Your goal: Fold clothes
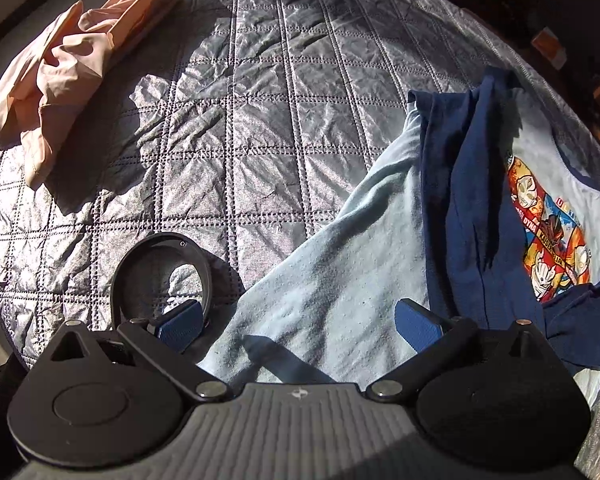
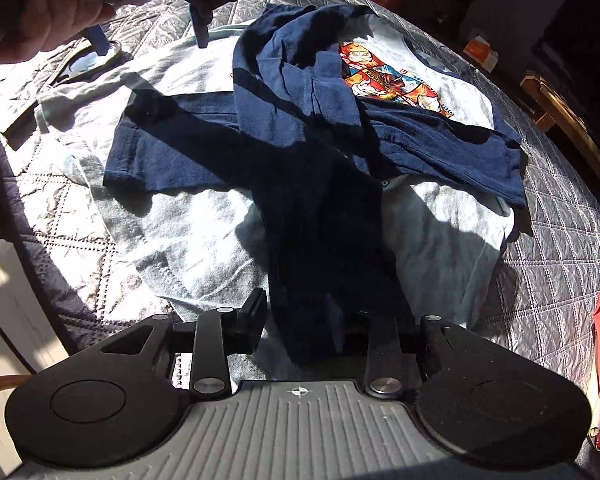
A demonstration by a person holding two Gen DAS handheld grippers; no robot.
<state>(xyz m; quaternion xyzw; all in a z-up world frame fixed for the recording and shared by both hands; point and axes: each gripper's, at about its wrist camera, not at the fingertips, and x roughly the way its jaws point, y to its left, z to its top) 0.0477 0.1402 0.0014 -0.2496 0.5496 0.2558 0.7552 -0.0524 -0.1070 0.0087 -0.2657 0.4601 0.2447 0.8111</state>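
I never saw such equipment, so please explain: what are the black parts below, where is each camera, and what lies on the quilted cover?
There is no robot. A person holds a hand tool with two fingers in each hand; a camera on each tool looks forward along them. One picture comes from the left gripper, the other from the right gripper. On the grey quilted cover lie a pale blue T-shirt and a crumpled peach garment. Both tools are open; the shirt's navy sleeve lies between the right fingers, apparently not pinched.
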